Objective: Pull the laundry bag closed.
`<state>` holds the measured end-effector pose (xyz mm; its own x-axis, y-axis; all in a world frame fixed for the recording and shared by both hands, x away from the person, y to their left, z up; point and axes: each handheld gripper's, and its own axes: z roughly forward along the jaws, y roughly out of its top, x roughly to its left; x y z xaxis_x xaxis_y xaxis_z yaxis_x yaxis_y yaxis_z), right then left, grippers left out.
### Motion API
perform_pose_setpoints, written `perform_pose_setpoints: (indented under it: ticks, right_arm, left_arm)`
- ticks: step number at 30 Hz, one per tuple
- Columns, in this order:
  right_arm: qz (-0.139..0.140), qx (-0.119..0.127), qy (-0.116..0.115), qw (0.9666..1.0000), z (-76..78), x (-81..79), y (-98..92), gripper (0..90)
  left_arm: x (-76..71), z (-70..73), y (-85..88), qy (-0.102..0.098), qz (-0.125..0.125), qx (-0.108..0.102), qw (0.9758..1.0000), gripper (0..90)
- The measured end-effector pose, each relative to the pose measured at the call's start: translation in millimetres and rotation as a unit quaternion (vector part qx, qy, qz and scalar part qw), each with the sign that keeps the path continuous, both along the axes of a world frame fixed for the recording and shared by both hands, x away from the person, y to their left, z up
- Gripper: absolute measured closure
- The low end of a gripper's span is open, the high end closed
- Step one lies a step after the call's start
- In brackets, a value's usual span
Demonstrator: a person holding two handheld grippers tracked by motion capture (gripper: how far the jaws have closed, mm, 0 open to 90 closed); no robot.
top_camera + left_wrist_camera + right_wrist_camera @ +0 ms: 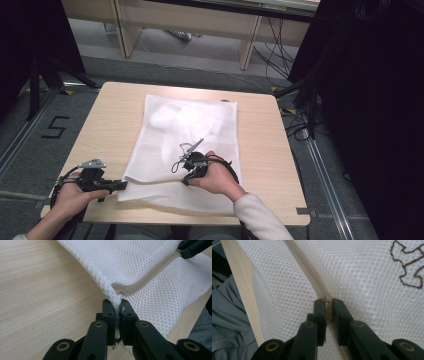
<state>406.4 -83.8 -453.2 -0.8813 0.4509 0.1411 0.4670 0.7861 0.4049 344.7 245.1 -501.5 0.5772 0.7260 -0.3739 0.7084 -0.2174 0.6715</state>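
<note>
High view first: one white mesh laundry bag (190,145) lies flat in the middle of the wooden table (110,120), its near edge close to the person's side, with something pale and bunched faintly showing through the netting toward the far end. A single beige zipper (147,277) runs along that near edge.

From where I'd stand, the bag looks light, soft and floppy, so it will likely sag and fold wherever it isn't held, and the open weave should give the jaws decent purchase. The corner and the zip's slider seem the sensible places to take it.

That is how it is held. The left gripper (115,305) has its jaws closed tight on the bag's corner, right beside the zipper's end, pinning it against the pull. The right gripper (327,303) sits farther along the near edge, its jaws narrowed around what looks like the zipper slider (327,299); whether the pads truly bite on it is hard to tell.

Count: one bag, one zipper, two grippers, one table.
</note>
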Motion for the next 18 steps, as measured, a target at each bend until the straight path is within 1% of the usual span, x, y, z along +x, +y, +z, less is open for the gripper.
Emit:
perform_pose_setpoints:
  ticks: [2, 3, 5, 7, 11, 14, 16, 18]
  right_arm:
    - [0.002, -0.001, -0.003, 1.0, -0.1, -0.2, -0.5, 82.6]
    - [0.0, -0.003, 0.0, 1.0, 0.2, -0.8, -0.6, 82.6]
    - [-0.003, -0.006, -0.004, 1.0, 0.6, -1.0, -1.5, 82.6]
    - [0.001, -0.002, -0.003, 1.0, 0.3, -0.8, -2.3, 82.6]
    - [0.001, -0.001, -0.003, 1.0, 0.4, -0.9, -2.6, 82.6]
    - [-0.005, -0.009, -0.004, 0.9999, 0.6, -1.2, -3.7, 82.6]
    - [-0.006, -0.005, -0.001, 1.0, 0.4, -0.4, -5.4, 82.6]
    - [-0.006, -0.006, -0.002, 1.0, 0.5, -0.4, -6.8, 82.6]
  left_arm:
    - [0.0, 0.0, 0.0, -0.001, 0.002, 0.001, 1.0, 84.1]
    - [-0.1, 0.0, 0.0, -0.001, 0.002, 0.001, 1.0, 84.1]
    - [0.0, -0.1, -0.1, -0.001, 0.002, -0.001, 1.0, 84.1]
    - [0.0, -0.1, -0.2, 0.0, 0.002, -0.001, 1.0, 84.1]
    - [0.0, 0.0, 0.0, 0.0, 0.001, -0.002, 1.0, 84.1]
    - [0.1, 0.0, 0.8, 0.0, 0.0, 0.002, 1.0, 84.2]
    - [0.0, 0.0, 0.0, -0.001, 0.002, 0.0, 1.0, 84.2]
    - [0.2, 0.0, 0.7, 0.0, 0.0, 0.002, 1.0, 84.1]
